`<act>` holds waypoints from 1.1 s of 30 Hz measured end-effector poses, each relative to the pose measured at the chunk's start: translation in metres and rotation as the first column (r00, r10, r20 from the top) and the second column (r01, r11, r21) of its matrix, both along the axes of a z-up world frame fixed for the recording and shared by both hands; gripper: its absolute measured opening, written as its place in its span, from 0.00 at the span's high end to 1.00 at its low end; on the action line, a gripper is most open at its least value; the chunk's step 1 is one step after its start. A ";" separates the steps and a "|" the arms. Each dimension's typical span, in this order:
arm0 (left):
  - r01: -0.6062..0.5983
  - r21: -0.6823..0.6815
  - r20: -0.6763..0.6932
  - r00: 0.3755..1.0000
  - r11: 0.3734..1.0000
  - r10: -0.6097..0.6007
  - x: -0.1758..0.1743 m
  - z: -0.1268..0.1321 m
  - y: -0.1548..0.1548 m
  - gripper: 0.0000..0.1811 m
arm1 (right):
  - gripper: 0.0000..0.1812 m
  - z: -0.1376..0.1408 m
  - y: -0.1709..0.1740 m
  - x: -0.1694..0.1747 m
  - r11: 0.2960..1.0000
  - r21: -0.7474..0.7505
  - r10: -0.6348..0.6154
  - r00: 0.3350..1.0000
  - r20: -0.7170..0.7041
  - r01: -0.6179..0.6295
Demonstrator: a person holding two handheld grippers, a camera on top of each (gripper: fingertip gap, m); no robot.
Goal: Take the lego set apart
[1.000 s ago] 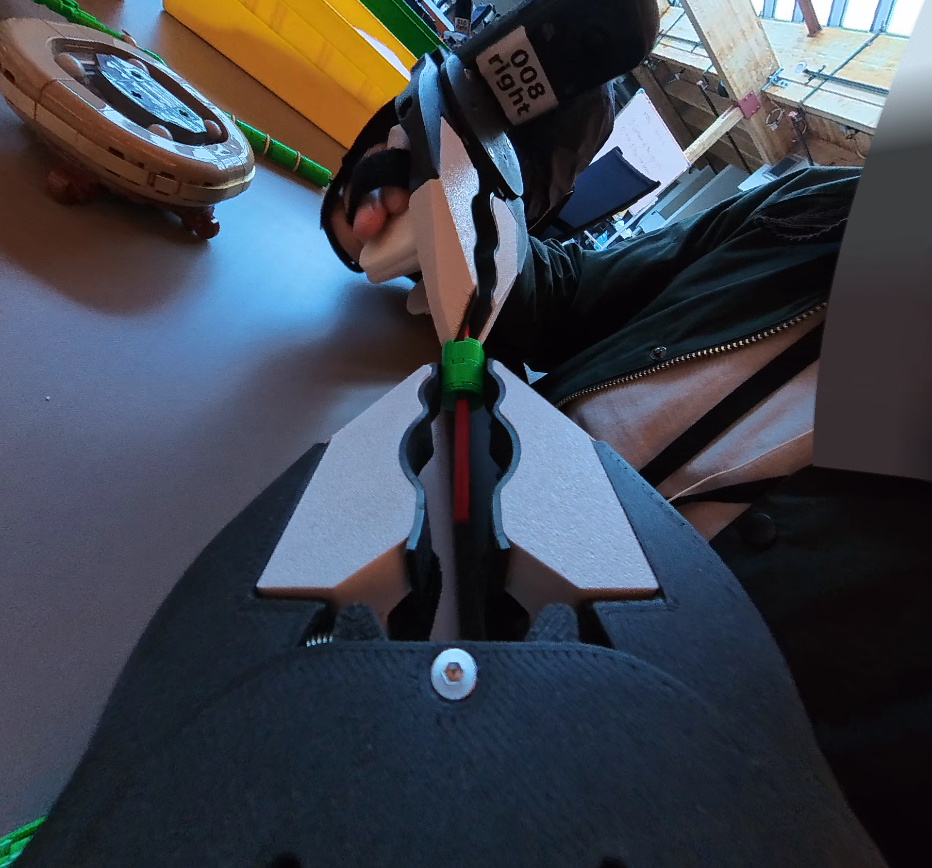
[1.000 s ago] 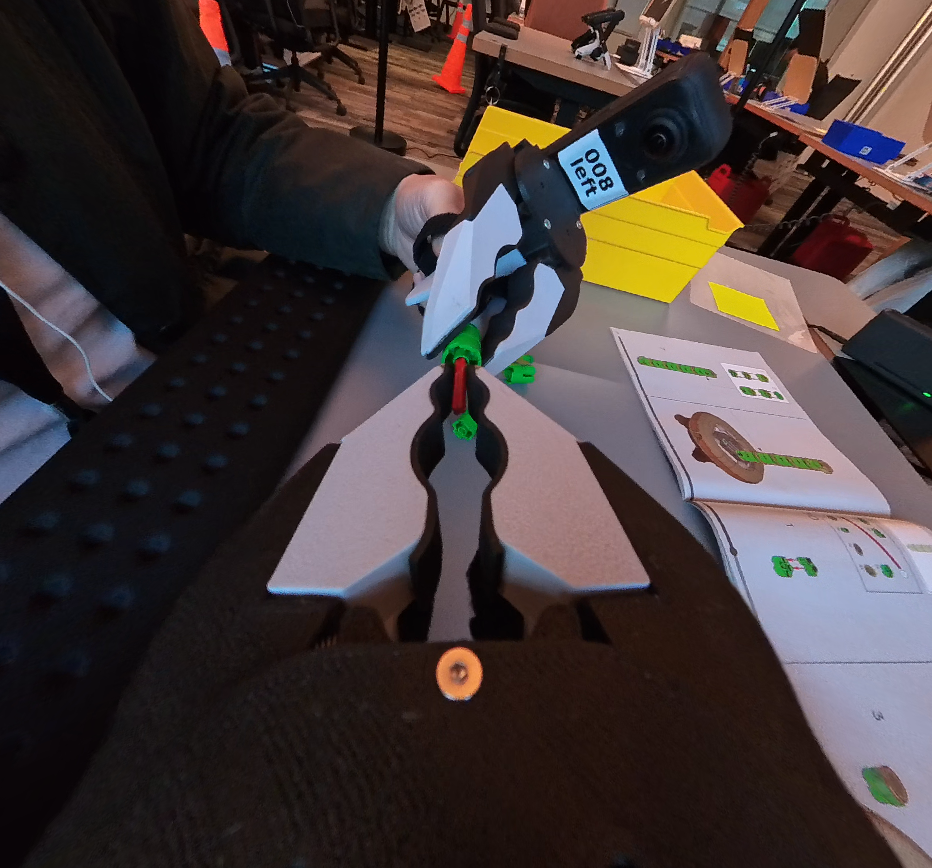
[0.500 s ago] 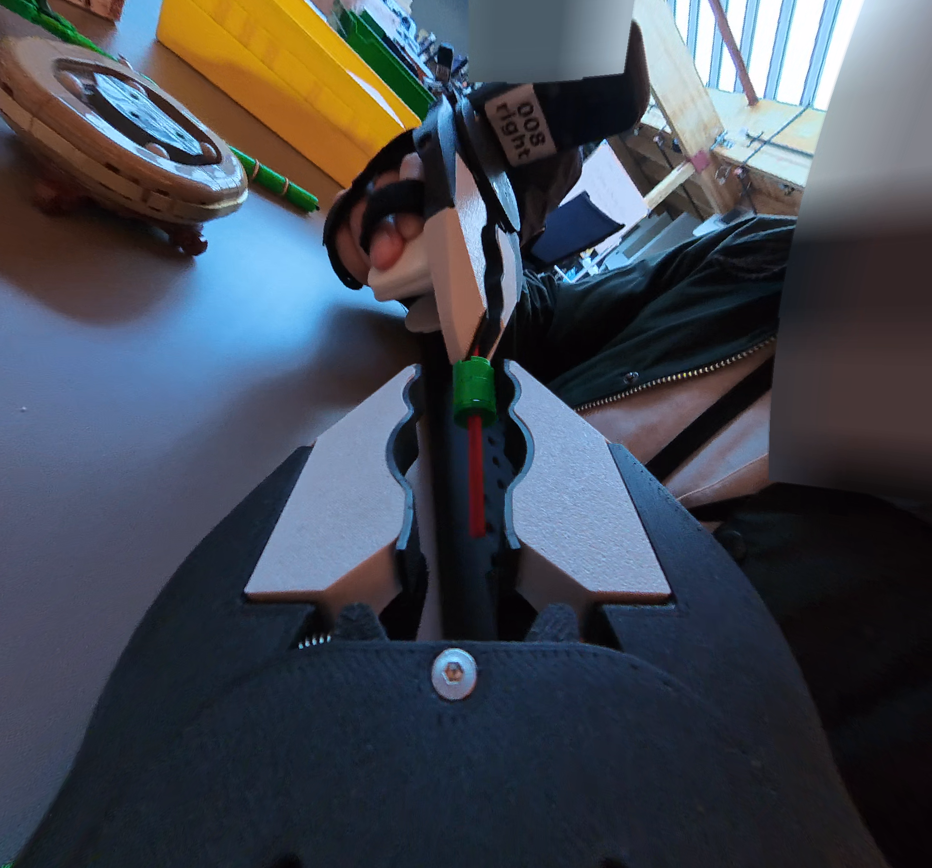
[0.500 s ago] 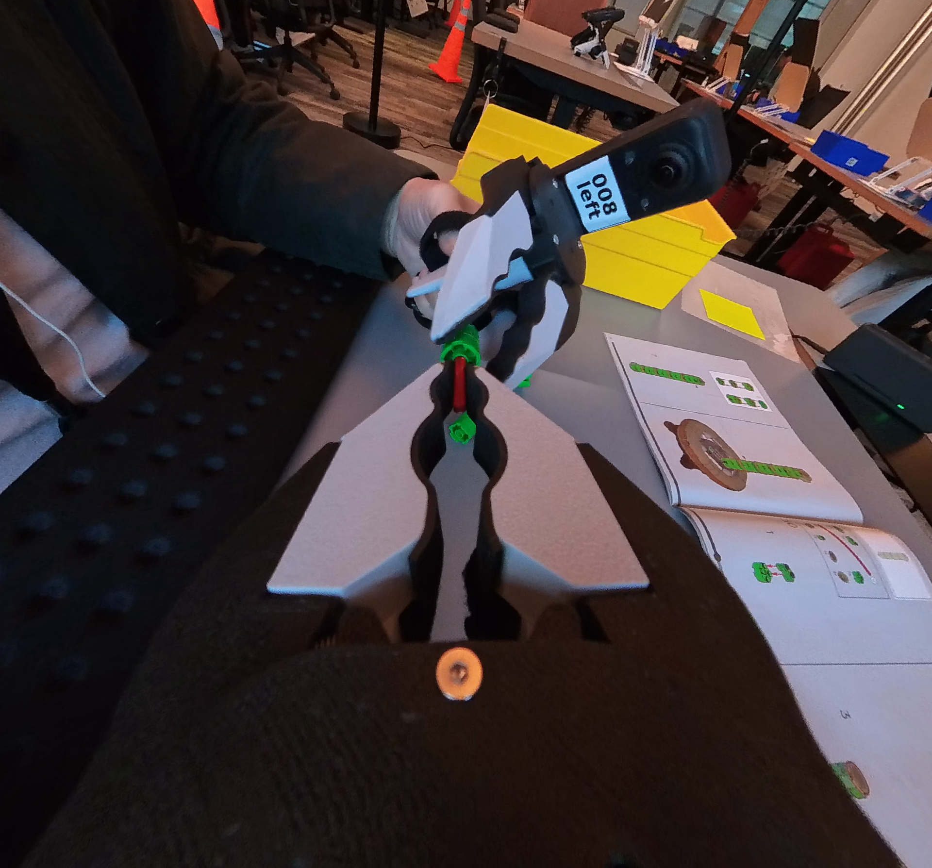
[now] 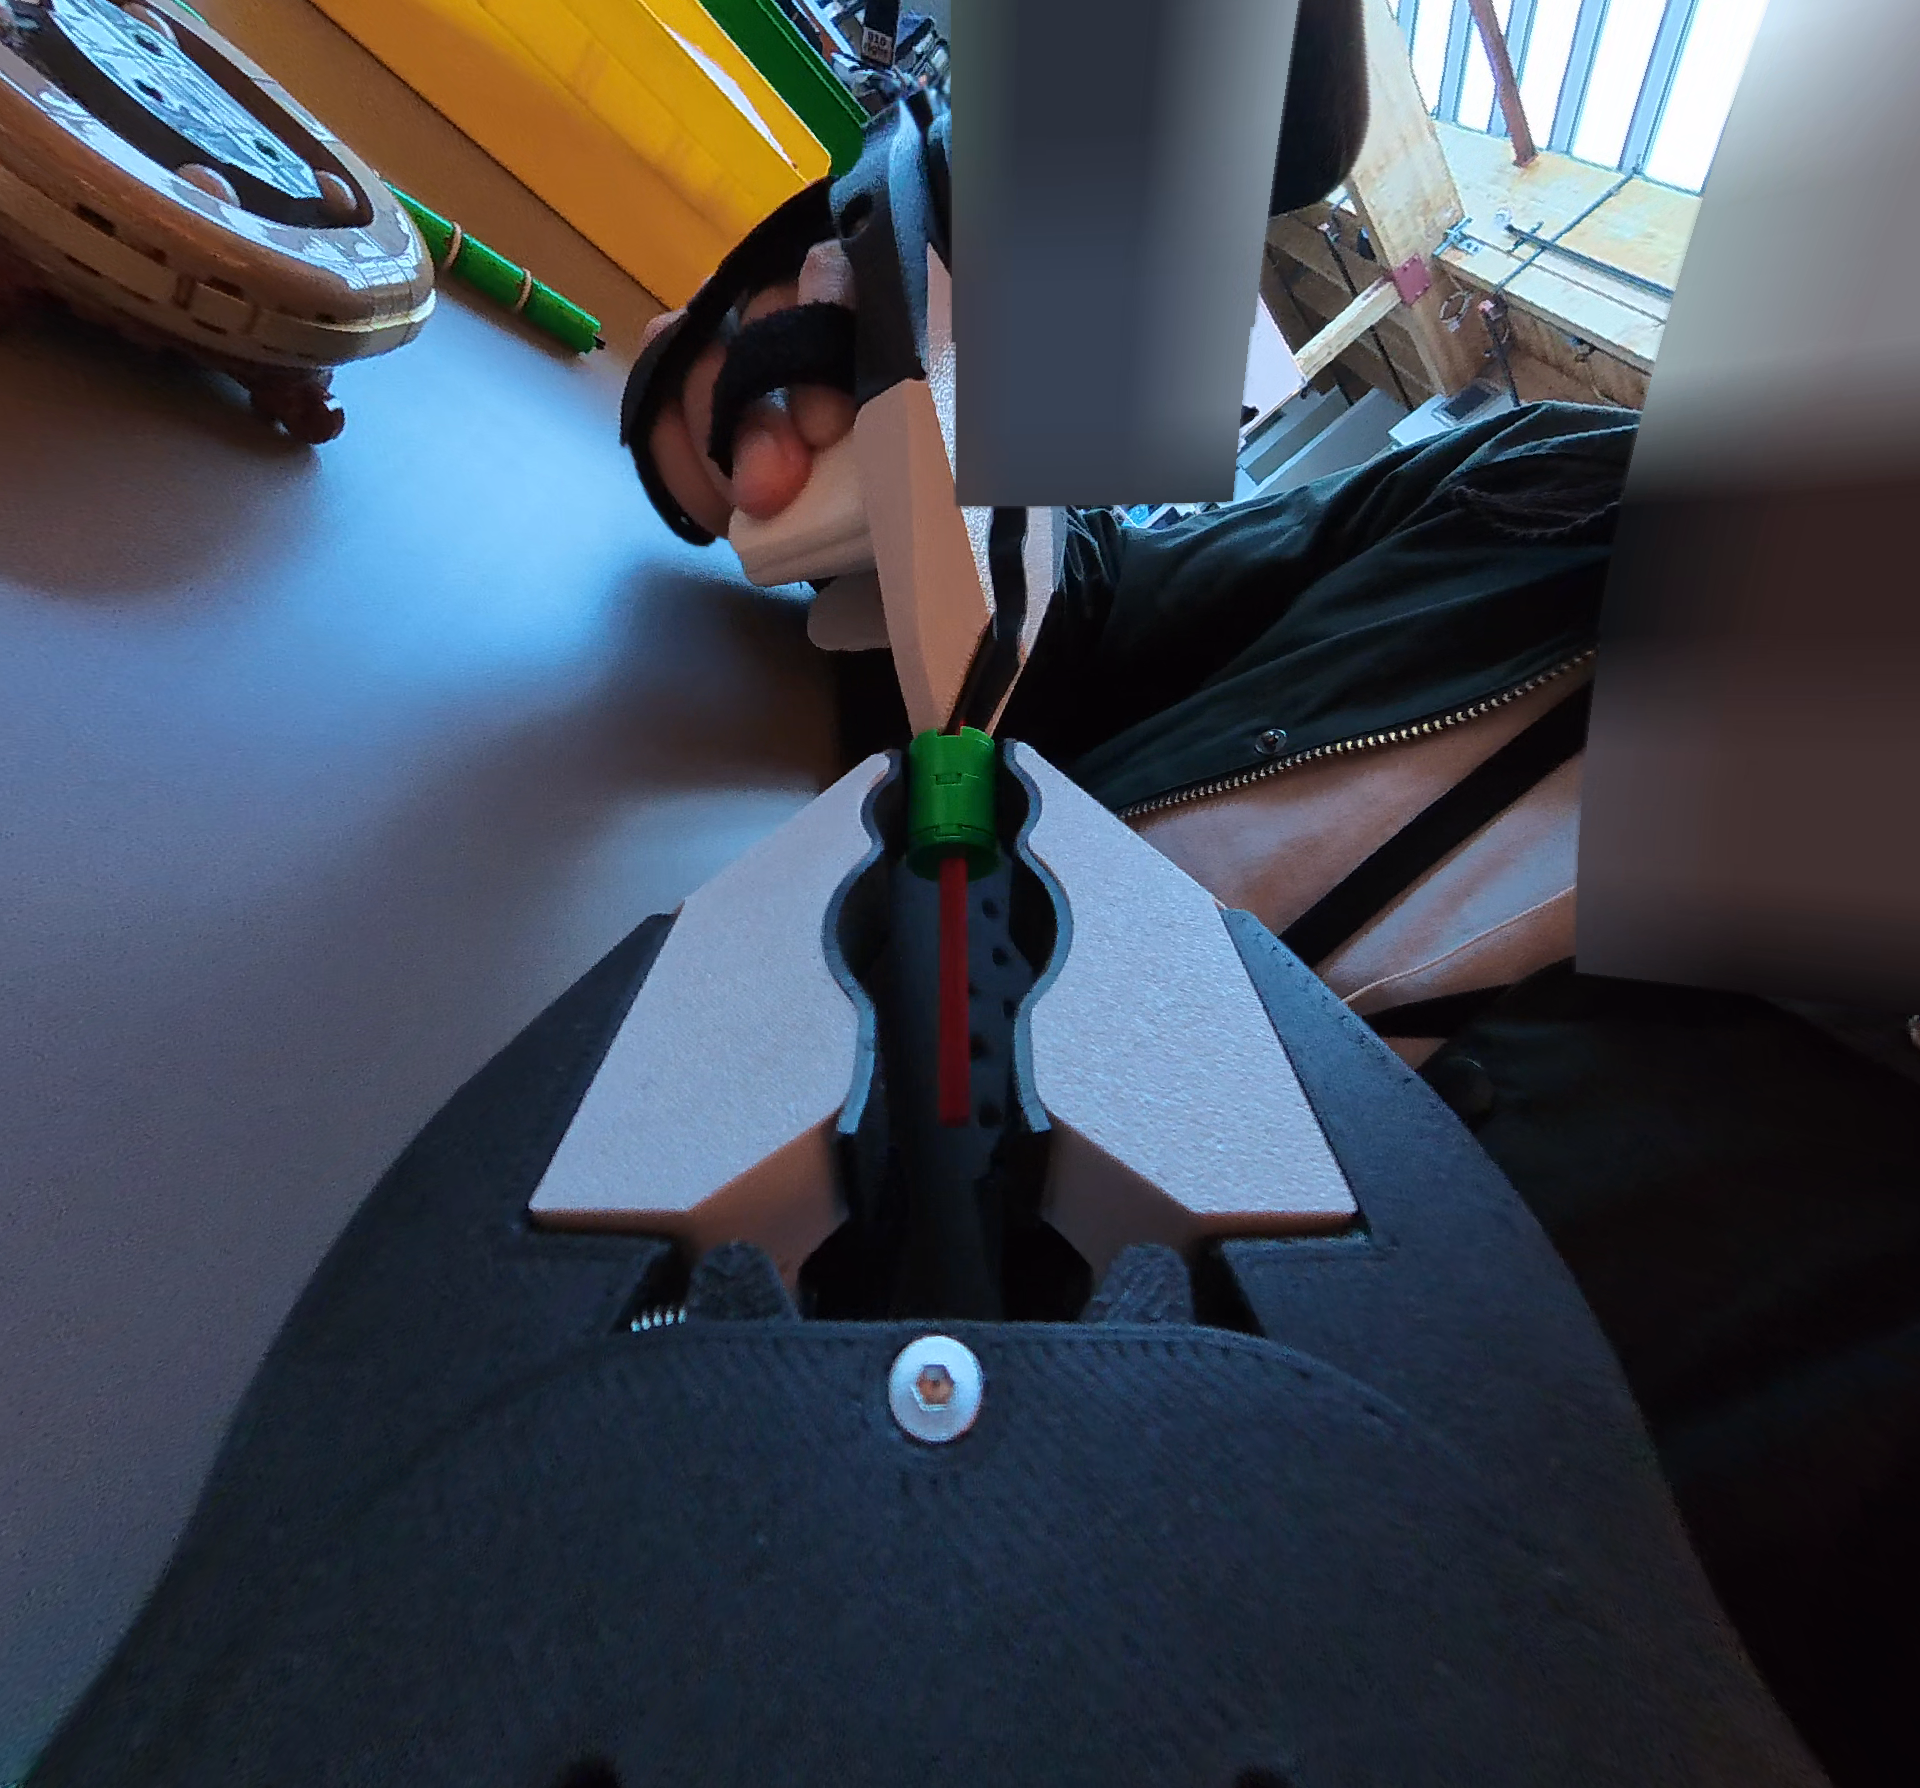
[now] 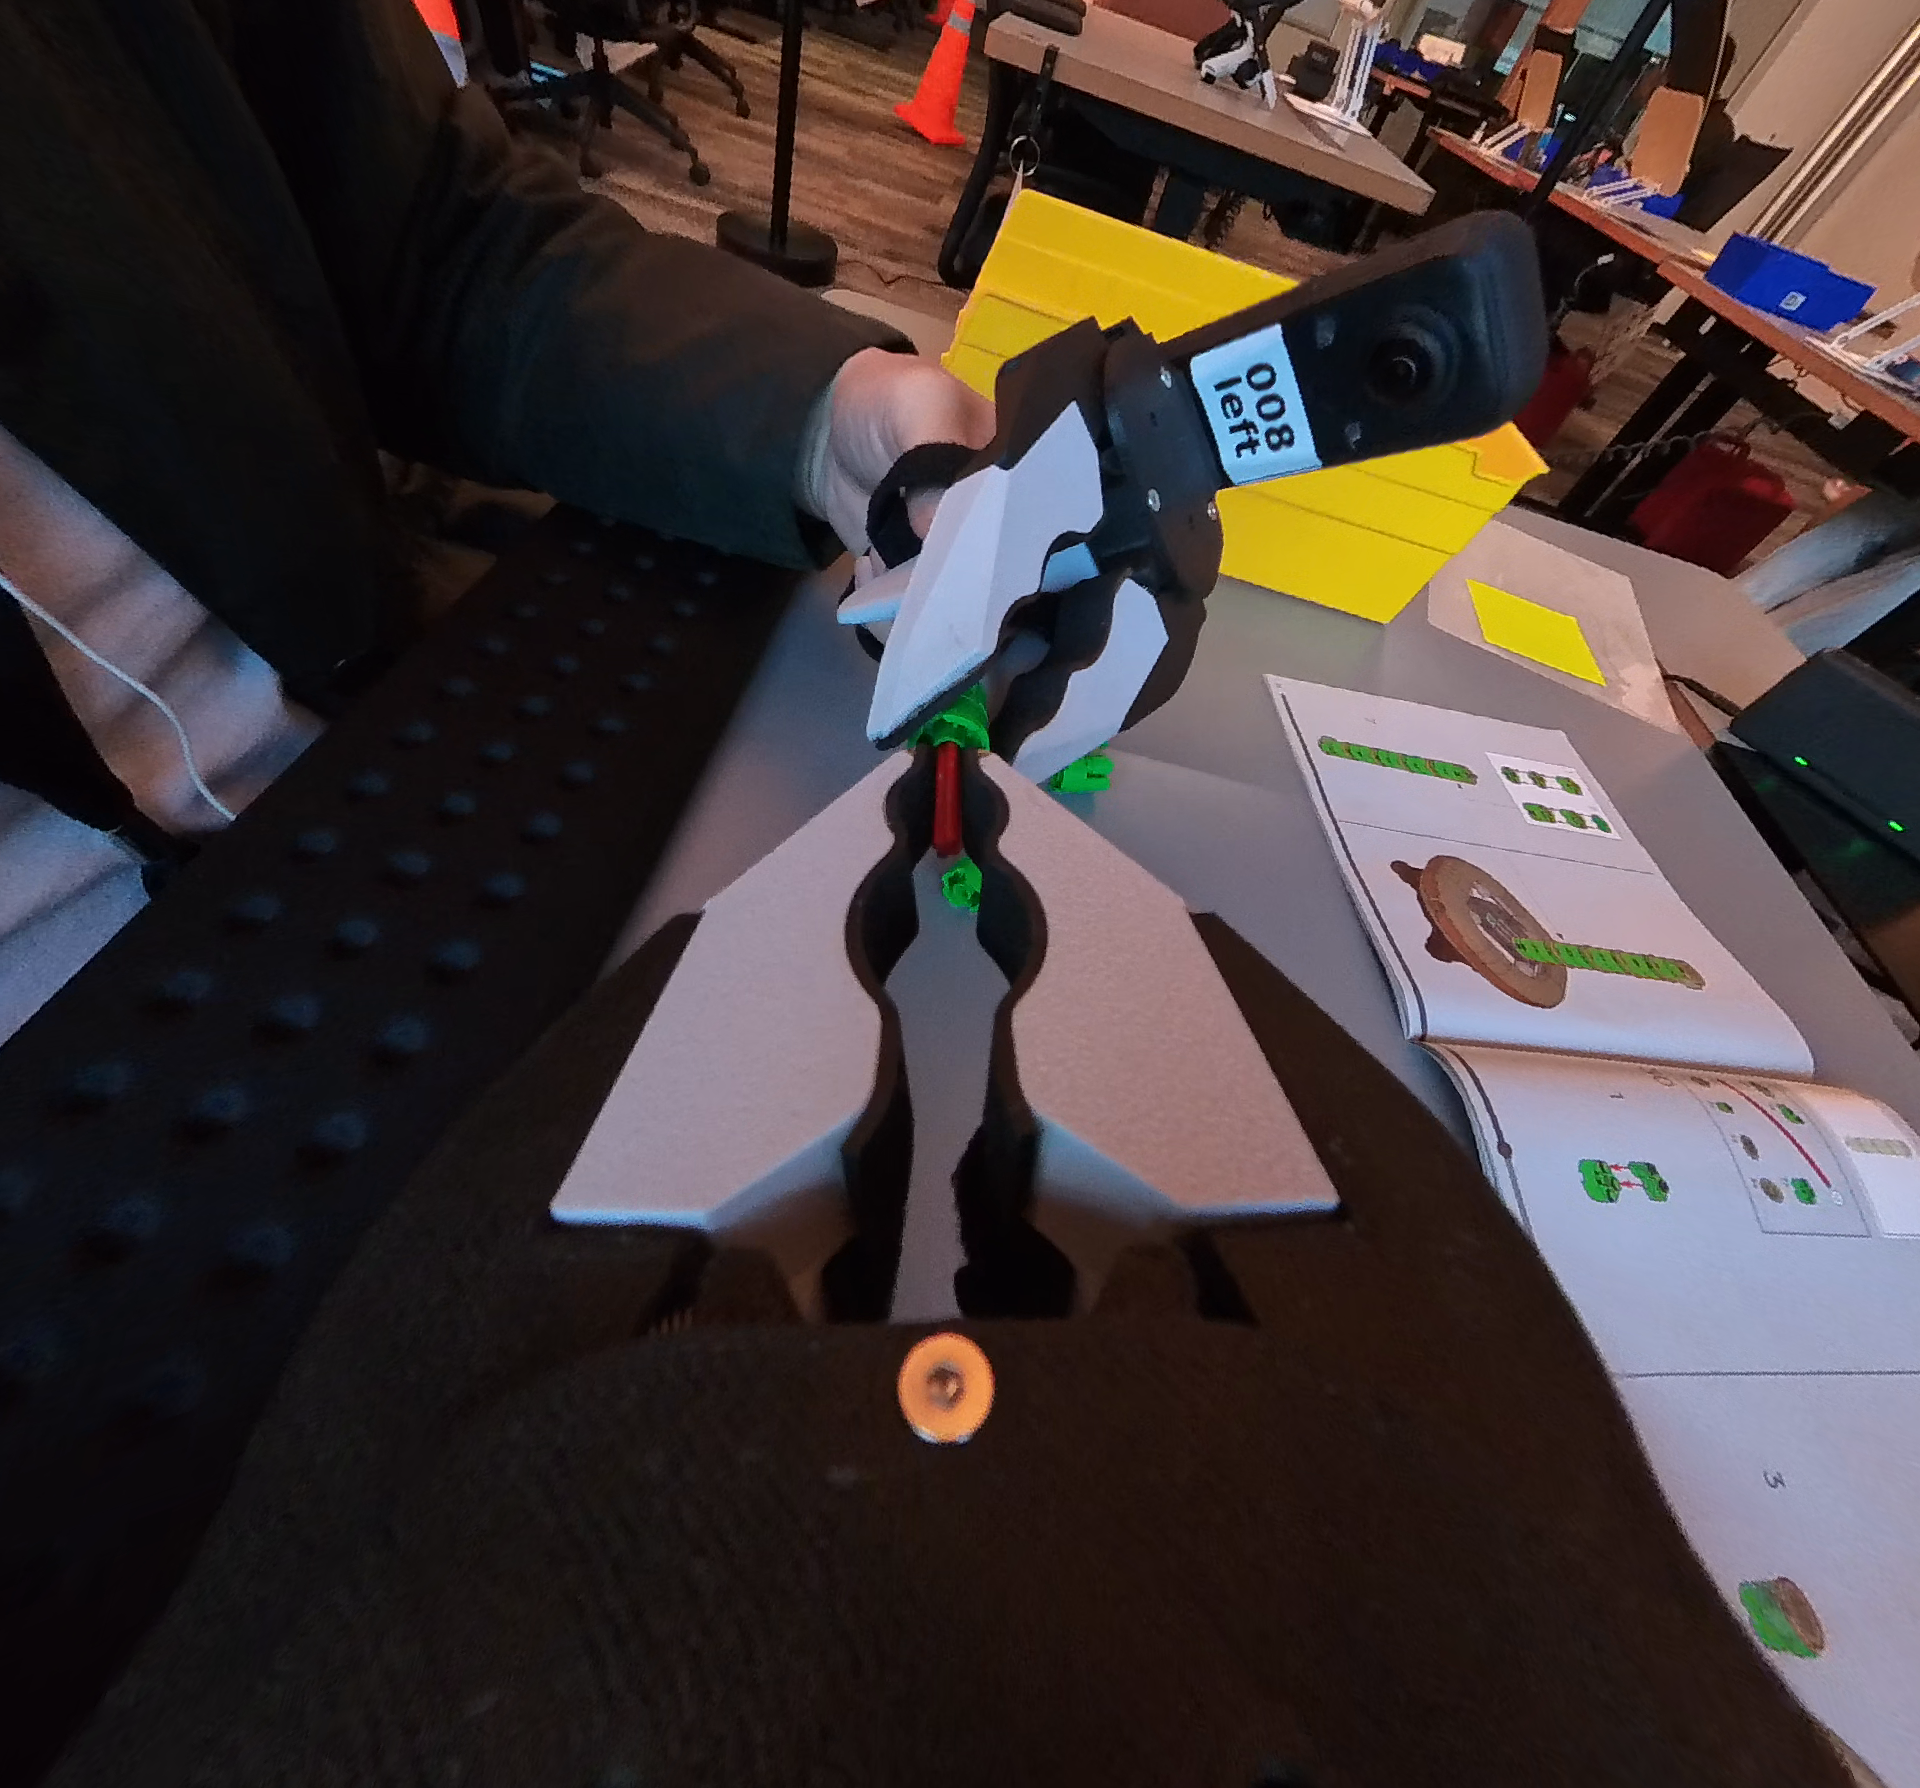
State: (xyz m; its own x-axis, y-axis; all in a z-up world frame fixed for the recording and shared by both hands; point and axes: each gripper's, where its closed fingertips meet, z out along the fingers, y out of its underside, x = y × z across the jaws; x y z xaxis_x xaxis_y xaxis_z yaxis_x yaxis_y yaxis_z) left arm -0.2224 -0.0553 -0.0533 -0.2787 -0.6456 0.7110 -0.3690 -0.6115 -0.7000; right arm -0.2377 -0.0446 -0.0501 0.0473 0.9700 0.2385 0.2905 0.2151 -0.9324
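A short red axle (image 5: pixel 954 990) runs through a green bushing (image 5: pixel 945 793), held in the air between both grippers. My left gripper (image 5: pixel 948 762) is shut on the green bushing, and the axle runs back between its fingers. My right gripper (image 6: pixel 943 772) is shut on the other end of the red axle (image 6: pixel 945 803), tip to tip with the left gripper (image 6: pixel 956 741). In the left wrist view the right gripper (image 5: pixel 977 710) comes down onto the bushing from above. Two loose green pieces (image 6: pixel 961 881) (image 6: pixel 1081 772) lie on the table below.
A round brown lego model (image 5: pixel 177 180) and a long green rod (image 5: pixel 499 273) lie by a yellow bin (image 5: pixel 520 24). An open instruction booklet (image 6: pixel 1507 907) lies to the right, with a black device (image 6: pixel 1829 772) beyond it. A black studded mat (image 6: pixel 312 907) is on the left. My left and right fingertips are right by each other.
Both grippers keep their hold on the bushing and axle. The pair has shifted and tilted a little, and the left gripper leans further over in the right wrist view.
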 end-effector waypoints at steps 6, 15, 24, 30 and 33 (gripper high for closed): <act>-0.027 0.016 0.003 1.000 1.000 0.027 0.005 0.006 0.001 0.92 | 0.99 0.006 0.001 0.006 0.995 -0.094 0.023 0.999 -0.025 -0.025; -0.023 0.019 -0.022 0.999 1.000 0.024 0.005 0.001 0.000 0.92 | 0.98 0.001 0.000 0.008 0.996 -0.089 0.030 0.999 0.013 -0.028; -0.015 0.030 -0.037 0.999 0.999 0.016 0.004 -0.001 -0.002 0.91 | 0.98 -0.002 -0.002 0.010 0.996 -0.087 0.037 0.999 0.034 -0.034; -0.011 0.025 -0.038 0.999 1.000 0.012 0.003 -0.001 -0.002 0.91 | 0.98 -0.002 -0.002 0.011 0.996 -0.084 0.037 0.999 0.040 -0.034; -0.011 0.025 -0.038 0.999 1.000 0.012 0.002 -0.001 -0.002 0.91 | 0.98 -0.002 -0.001 0.012 0.996 -0.083 0.036 0.999 0.041 -0.032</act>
